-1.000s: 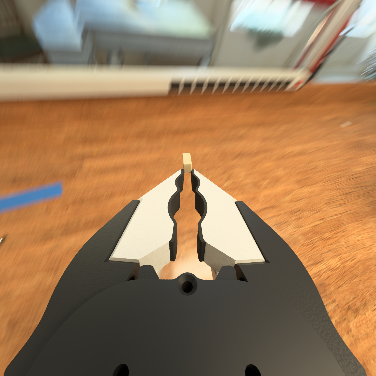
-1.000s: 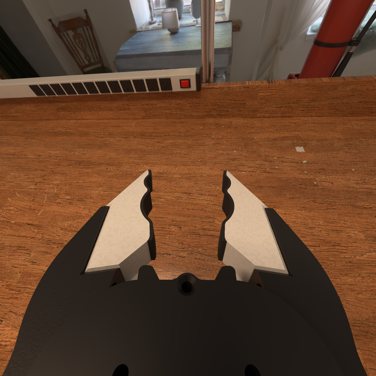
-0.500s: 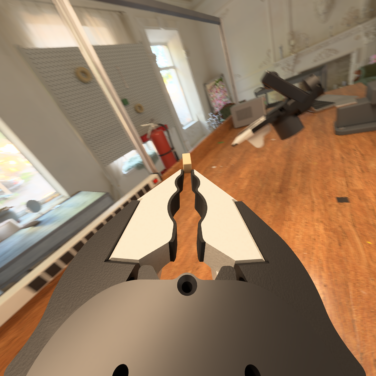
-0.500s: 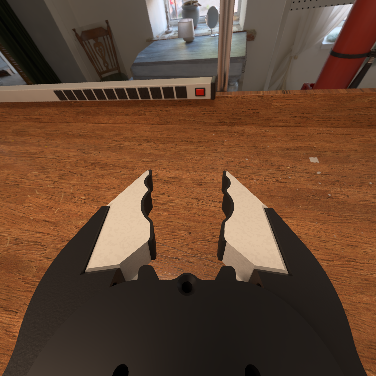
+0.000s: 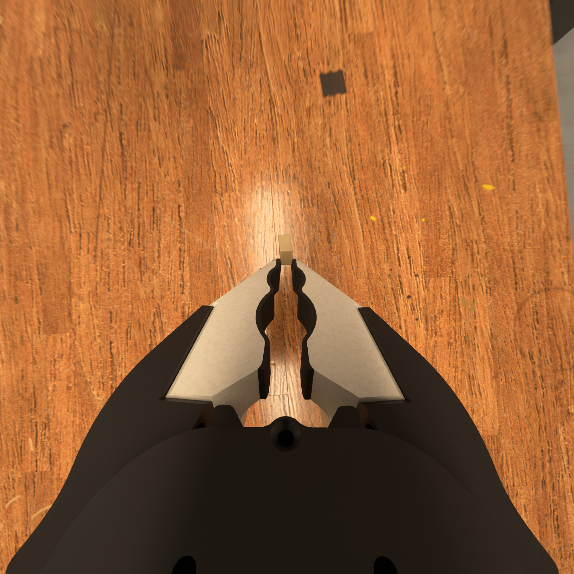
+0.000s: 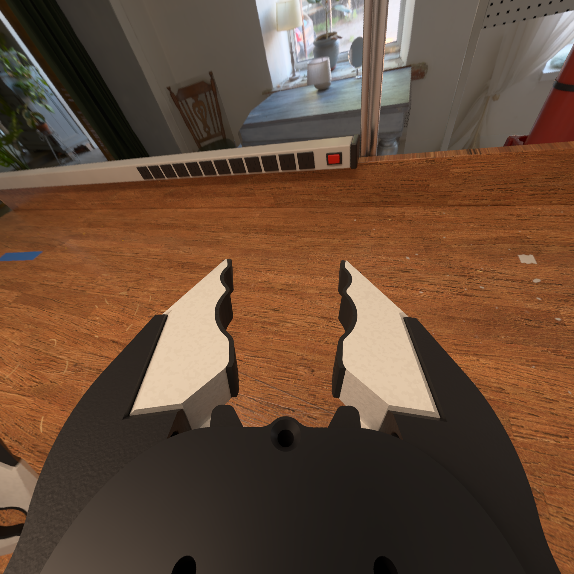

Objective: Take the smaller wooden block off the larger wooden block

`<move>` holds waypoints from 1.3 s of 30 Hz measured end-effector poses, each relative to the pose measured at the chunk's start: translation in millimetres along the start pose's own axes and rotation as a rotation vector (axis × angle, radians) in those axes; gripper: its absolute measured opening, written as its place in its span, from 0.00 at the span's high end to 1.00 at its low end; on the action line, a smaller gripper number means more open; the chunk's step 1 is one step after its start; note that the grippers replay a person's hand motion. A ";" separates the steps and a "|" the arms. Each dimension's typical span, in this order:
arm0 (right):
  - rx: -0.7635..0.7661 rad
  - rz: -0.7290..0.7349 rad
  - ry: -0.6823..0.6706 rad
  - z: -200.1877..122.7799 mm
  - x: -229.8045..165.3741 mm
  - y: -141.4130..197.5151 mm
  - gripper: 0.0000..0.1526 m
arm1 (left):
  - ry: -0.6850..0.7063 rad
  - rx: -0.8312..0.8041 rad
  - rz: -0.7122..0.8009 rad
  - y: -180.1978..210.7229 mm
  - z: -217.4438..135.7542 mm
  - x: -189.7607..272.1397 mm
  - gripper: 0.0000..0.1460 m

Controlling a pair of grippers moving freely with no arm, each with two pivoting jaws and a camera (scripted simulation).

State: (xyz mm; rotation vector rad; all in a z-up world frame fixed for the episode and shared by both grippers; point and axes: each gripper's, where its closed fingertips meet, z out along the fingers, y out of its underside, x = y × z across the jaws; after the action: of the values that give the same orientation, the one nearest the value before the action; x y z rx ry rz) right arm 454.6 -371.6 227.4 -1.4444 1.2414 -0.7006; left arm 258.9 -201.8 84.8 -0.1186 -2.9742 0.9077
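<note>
Your left gripper [image 5: 285,262] points down at the tabletop [image 5: 124,155], its 2 fingers [image 5: 236,335] clamped on the small block [image 5: 284,253], which juts past the tips at 12 o'clock. A dark square mark [image 5: 333,82] lies at 1 o'clock. Your right gripper [image 6: 285,264] has its fingers [image 6: 189,338] spread apart, nothing between them. A power strip [image 6: 217,163] lies at 11 o'clock, blue tape [image 6: 20,256] at 10 o'clock. The large block is not visible.
</note>
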 end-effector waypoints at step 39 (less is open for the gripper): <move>0.156 0.087 -0.167 -19.7 1.6 -16.6 0.56 | -0.301 -0.376 0.029 44.8 49.1 -16.7 0.96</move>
State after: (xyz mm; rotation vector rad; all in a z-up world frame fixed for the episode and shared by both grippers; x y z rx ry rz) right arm 442.6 -381.3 248.0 -1.2856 1.0900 -0.5918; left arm 276.0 -193.5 18.9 -0.0339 -3.3991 0.3841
